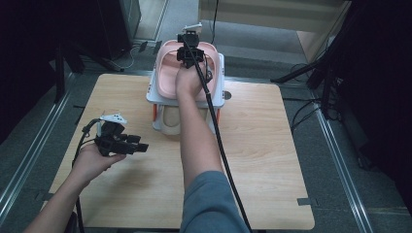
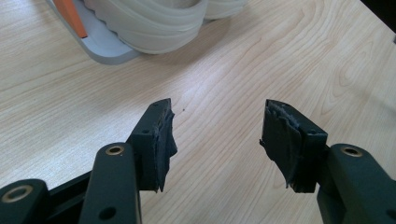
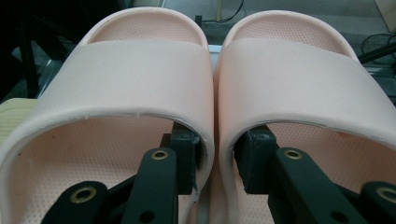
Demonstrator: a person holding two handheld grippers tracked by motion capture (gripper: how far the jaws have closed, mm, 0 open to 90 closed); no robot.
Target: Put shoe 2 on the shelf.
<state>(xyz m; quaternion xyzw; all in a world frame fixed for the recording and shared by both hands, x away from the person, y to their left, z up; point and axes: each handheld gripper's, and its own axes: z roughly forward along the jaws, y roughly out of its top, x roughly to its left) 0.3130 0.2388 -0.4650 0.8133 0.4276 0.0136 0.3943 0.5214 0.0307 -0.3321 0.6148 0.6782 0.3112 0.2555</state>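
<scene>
Two pink slippers (image 1: 167,65) lie side by side on the top shelf of a small grey rack (image 1: 151,95) at the far side of the table. My right gripper (image 1: 190,52) reaches over them. In the right gripper view one jaw sits inside the left slipper (image 3: 140,74) and the other inside the right slipper (image 3: 299,79). The right gripper (image 3: 217,154) is shut on their two adjoining inner walls. My left gripper (image 1: 141,147) hovers low over the table's left part, and its jaws (image 2: 217,135) stand wide open with nothing between them.
A pair of white slippers (image 2: 159,23) rests on the rack's lower grey shelf (image 2: 100,44), beside an orange upright (image 2: 70,11). The wooden table (image 1: 262,141) has bare surface to the right and front. Dark stands and cables ring the table on the floor.
</scene>
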